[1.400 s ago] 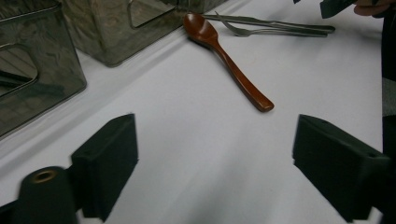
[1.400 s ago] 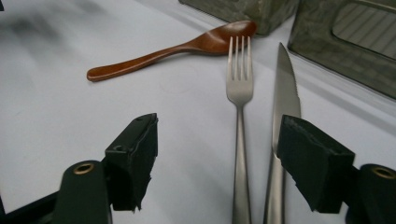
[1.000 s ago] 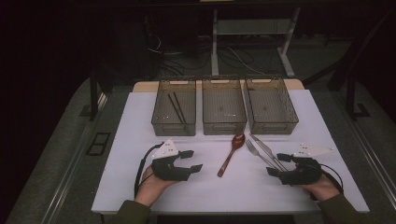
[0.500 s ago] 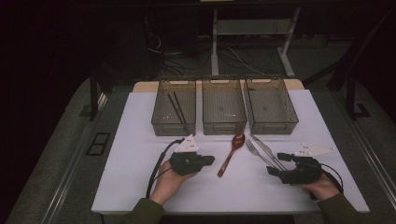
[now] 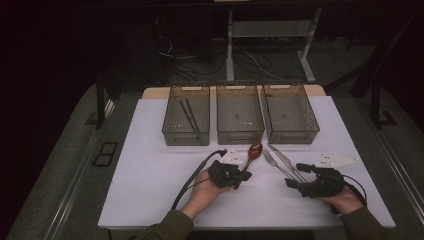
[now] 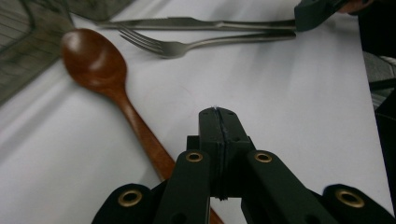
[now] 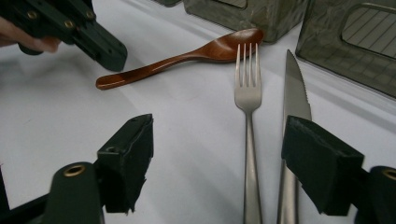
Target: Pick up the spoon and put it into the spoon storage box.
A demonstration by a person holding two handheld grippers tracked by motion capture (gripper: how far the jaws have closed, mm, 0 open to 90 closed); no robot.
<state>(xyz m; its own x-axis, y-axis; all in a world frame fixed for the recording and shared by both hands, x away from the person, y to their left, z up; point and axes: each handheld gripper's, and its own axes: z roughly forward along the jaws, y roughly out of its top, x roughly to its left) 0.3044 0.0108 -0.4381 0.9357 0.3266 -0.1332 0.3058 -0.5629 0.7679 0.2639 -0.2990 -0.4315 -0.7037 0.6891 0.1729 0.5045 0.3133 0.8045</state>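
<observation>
**Left gripper closes in on the wooden spoon**

Since half a second ago the left gripper (image 5: 243,176) has slid right across the white tabletop (image 5: 150,190), from open space toward the cutlery. It now sits just beside the handle end of the wooden spoon (image 5: 251,155). In the left gripper view its jaws are pressed together with nothing between them, and the spoon handle runs past on their left side.

The right gripper (image 7: 217,163) has not moved. Jaws spread wide, low over the tabletop, with the fork (image 7: 247,140) handle between them and the knife (image 7: 293,98) running under the right-hand jaw.

Spoon lies bowl toward the bins, near the front wall of the middle bin (image 5: 239,136). Left bin (image 5: 172,135) holds two dark sticks, likely chopsticks (image 5: 189,115); the right bin (image 5: 295,136) looks empty.

Judgement: sorting cutlery into bins; spoon pickup is starting. The left jaws must open before any grasp.
</observation>
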